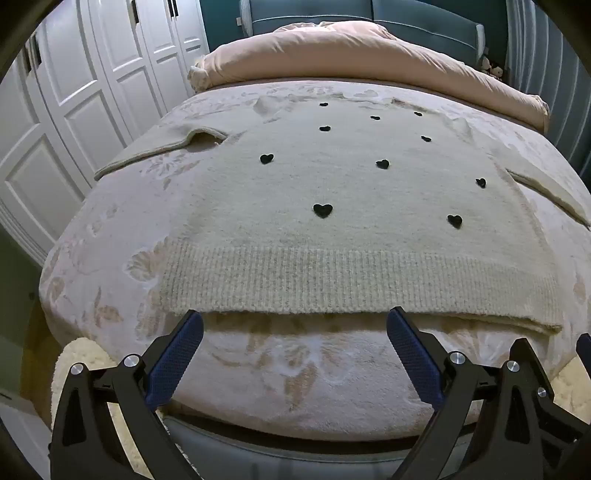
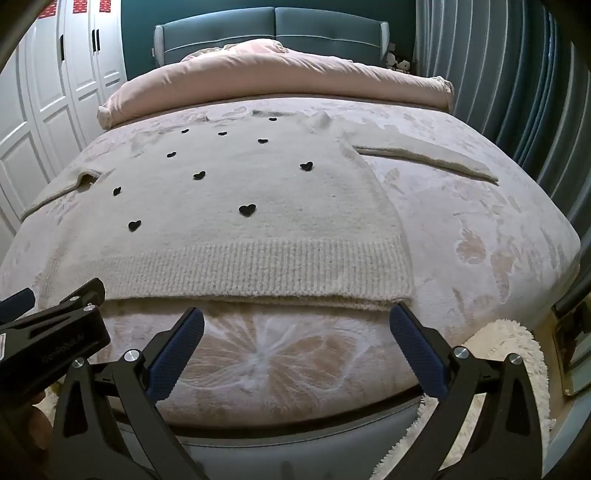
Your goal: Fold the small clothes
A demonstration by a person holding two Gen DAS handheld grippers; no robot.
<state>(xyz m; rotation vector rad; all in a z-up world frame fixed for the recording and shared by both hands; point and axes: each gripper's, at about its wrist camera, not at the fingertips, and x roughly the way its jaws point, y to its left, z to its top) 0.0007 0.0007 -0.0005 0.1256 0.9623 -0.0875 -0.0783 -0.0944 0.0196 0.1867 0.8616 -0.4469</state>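
Observation:
A cream knitted sweater (image 1: 332,192) with small black hearts lies flat on the bed, its ribbed hem (image 1: 354,280) nearest me and both sleeves spread outward. My left gripper (image 1: 295,321) hangs open just short of the hem's left half, with nothing between its blue pads. In the right wrist view the same sweater (image 2: 236,199) fills the left and centre. My right gripper (image 2: 297,317) is open too, at the hem's right corner (image 2: 391,295), its right fingertip close to that corner. The left gripper's black body (image 2: 55,332) shows at the lower left.
The bed's patterned cream cover (image 1: 280,365) runs to the near edge. A rolled pink duvet (image 1: 351,55) lies across the far end before a teal headboard (image 2: 273,29). White wardrobe doors (image 1: 74,110) stand on the left, curtains (image 2: 498,74) on the right, a fluffy rug (image 2: 509,354) below.

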